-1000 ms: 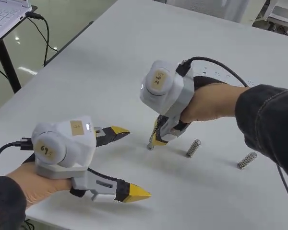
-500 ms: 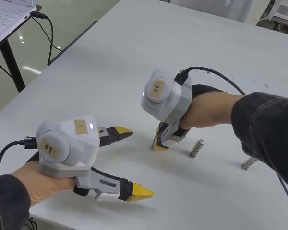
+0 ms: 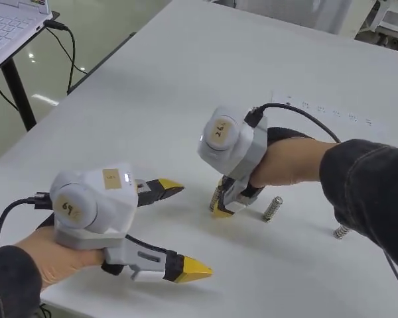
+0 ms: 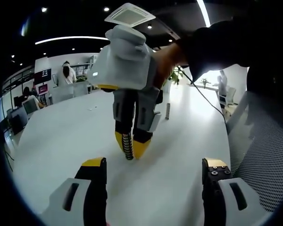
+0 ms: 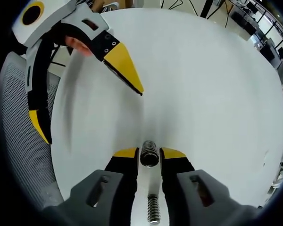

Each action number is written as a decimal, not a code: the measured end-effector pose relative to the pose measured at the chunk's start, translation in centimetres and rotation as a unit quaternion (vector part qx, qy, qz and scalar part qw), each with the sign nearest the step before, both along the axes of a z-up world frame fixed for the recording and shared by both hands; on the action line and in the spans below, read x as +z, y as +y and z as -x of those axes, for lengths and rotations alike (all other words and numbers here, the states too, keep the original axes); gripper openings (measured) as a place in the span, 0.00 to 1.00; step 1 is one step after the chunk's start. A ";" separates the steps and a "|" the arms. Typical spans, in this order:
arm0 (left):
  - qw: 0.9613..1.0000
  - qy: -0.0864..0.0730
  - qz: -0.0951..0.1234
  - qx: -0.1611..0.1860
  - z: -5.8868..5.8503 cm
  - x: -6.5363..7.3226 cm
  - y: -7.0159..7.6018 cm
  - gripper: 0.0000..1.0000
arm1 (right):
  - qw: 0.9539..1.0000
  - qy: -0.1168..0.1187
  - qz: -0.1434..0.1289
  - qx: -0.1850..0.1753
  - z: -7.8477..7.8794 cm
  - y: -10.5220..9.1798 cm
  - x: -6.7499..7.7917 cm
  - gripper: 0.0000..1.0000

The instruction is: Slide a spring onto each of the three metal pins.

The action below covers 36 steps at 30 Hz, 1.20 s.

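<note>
My right gripper (image 3: 219, 207) points down at the white table (image 3: 152, 99), shut on a small metal spring (image 3: 215, 197) that stands upright with its lower end at the tabletop. In the right gripper view the spring (image 5: 149, 153) sits end-on between the yellow tips of my right gripper (image 5: 149, 153). My left gripper (image 3: 181, 228) lies low at the front left, open and holding nothing, aimed toward the right one. The left gripper view shows the held spring (image 4: 127, 146) ahead of the spread jaws of my left gripper (image 4: 153, 167).
Two loose springs stand on the table right of the right gripper, one near (image 3: 272, 209) and one farther right (image 3: 341, 231), partly behind a sleeve. A black cable (image 3: 298, 112) trails from the right gripper. A laptop (image 3: 10, 23) sits on a side stand at far left.
The head view has shifted a little. The right gripper stays shut on the spring at about the same spot; the left gripper stays open in place.
</note>
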<state>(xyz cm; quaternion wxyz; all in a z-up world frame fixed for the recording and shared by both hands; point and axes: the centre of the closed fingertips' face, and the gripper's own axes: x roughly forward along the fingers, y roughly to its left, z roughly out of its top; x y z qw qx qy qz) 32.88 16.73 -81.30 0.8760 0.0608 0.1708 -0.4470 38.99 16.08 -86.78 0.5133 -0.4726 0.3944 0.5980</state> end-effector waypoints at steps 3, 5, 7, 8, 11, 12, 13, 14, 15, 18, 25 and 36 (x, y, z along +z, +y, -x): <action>1.000 0.000 0.000 0.000 0.0 0.0 0.0 0.82 | 1.000 0.003 -0.005 -0.007 -0.1 -0.2 0.1 0.21; 1.000 0.001 0.001 0.000 0.0 0.0 -0.1 0.82 | 1.000 0.003 -0.008 -0.013 -0.2 -0.4 0.3 0.22; 1.000 0.001 0.000 0.000 0.1 0.0 -0.1 0.82 | 1.000 0.005 -0.012 -0.018 -0.3 -0.6 0.5 0.23; 1.000 0.002 0.000 0.000 0.1 0.0 -0.1 0.82 | 1.000 0.008 -0.016 -0.022 -0.3 -0.6 0.6 0.24; 1.000 0.002 0.000 0.001 0.1 0.1 -0.1 0.82 | 0.999 0.016 -0.028 -0.031 -0.2 -0.8 1.0 0.27; 1.000 0.002 0.001 0.001 0.1 0.1 -0.1 0.82 | 0.999 0.016 -0.029 -0.031 -0.2 -0.9 1.0 0.28; 1.000 0.003 0.001 0.001 0.1 0.1 -0.2 0.82 | 0.999 0.016 -0.031 -0.033 -0.3 -1.1 1.1 0.29; 1.000 0.002 0.000 0.001 0.0 0.1 -0.2 0.82 | 0.999 0.018 -0.031 -0.036 -0.3 -1.3 1.2 0.29; 1.000 0.002 0.000 0.000 0.0 0.1 -0.2 0.82 | 0.999 0.019 -0.030 -0.039 -0.4 -1.4 1.2 0.29; 1.000 0.003 0.000 0.000 0.0 0.2 -0.2 0.82 | 0.998 0.016 -0.035 -0.047 -0.9 -1.9 1.4 0.33; 1.000 0.003 -0.002 -0.002 0.0 0.3 -0.3 0.82 | 0.996 0.038 -0.053 -0.058 -0.5 -2.5 2.1 0.51; 1.000 0.000 -0.008 -0.003 0.1 0.7 -0.4 0.83 | 0.992 0.047 -0.089 -0.075 -0.6 -3.3 2.9 0.75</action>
